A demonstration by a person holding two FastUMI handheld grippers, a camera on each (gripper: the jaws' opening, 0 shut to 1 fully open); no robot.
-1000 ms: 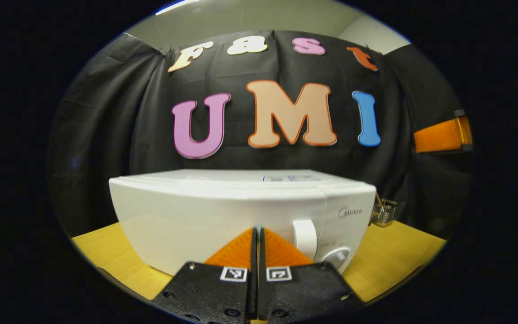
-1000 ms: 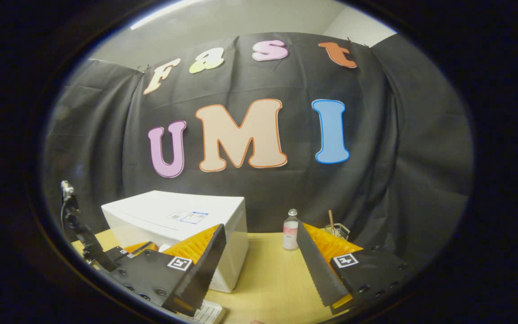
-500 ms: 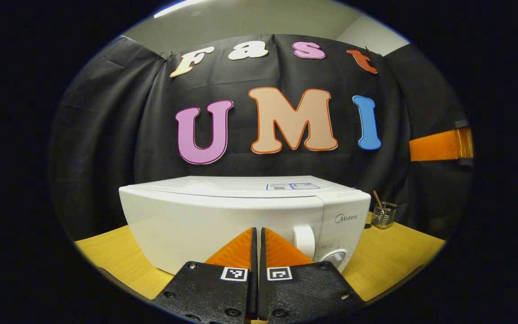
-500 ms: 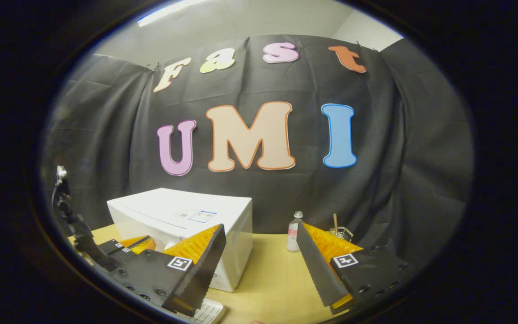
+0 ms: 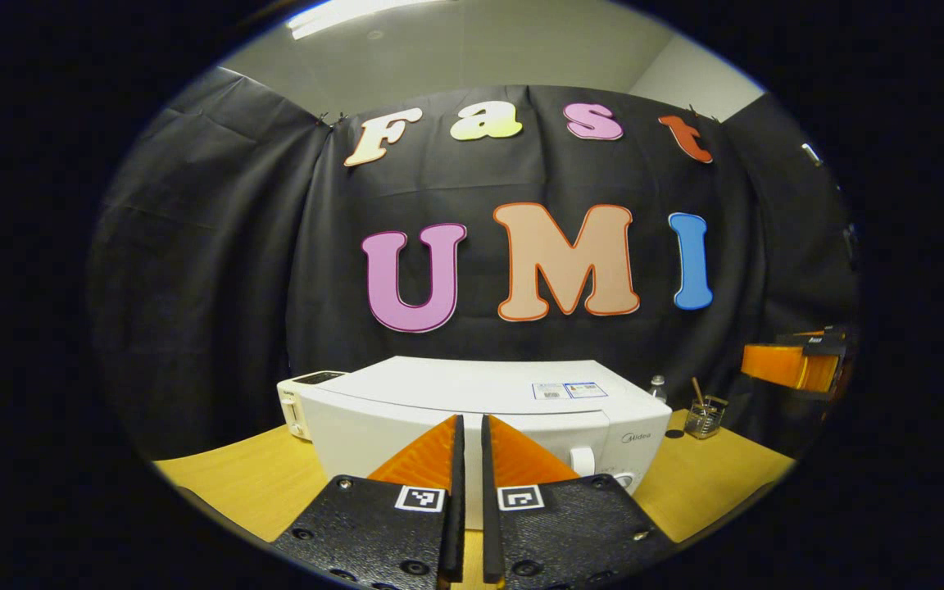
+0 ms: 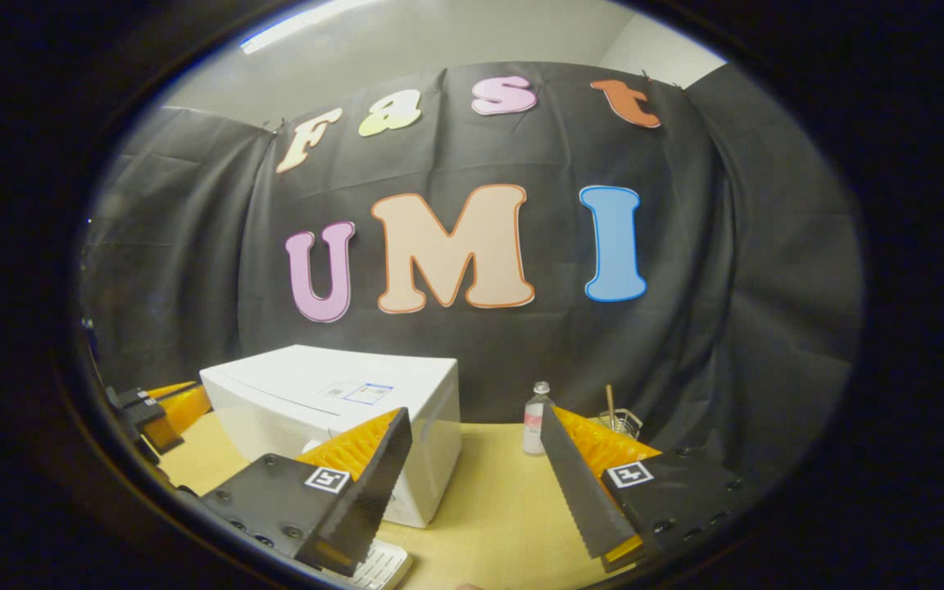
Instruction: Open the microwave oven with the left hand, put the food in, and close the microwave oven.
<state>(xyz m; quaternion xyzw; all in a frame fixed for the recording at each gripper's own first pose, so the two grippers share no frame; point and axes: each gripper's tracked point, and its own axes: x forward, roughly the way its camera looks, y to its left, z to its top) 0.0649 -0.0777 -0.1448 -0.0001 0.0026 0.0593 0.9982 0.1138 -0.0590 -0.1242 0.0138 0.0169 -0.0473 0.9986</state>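
The white microwave [image 5: 472, 393] stands on the wooden table with its door closed and its handle [image 5: 583, 460] at the front right. My left gripper [image 5: 469, 428] is held back from the door, aimed at its middle. Its fingers are almost together, leaving a thin slit with nothing in it. In the right gripper view the microwave [image 6: 333, 401] sits to the left, and my right gripper [image 6: 474, 414] stands open and empty over the table. The left gripper [image 6: 162, 408] shows at the far left there, and the right gripper [image 5: 791, 365] shows at the far right of the left gripper view.
A small bottle [image 6: 533, 418] and a wire holder with a stick [image 6: 615, 419] stand right of the microwave. A small white appliance [image 5: 300, 401] sits behind its left side. A white ridged object [image 6: 374, 565] lies at the table's [image 6: 488, 508] near edge.
My left gripper has drawn back from the microwave door, which now looks smaller and farther, and its fingers have parted a hair. The right gripper has barely moved.
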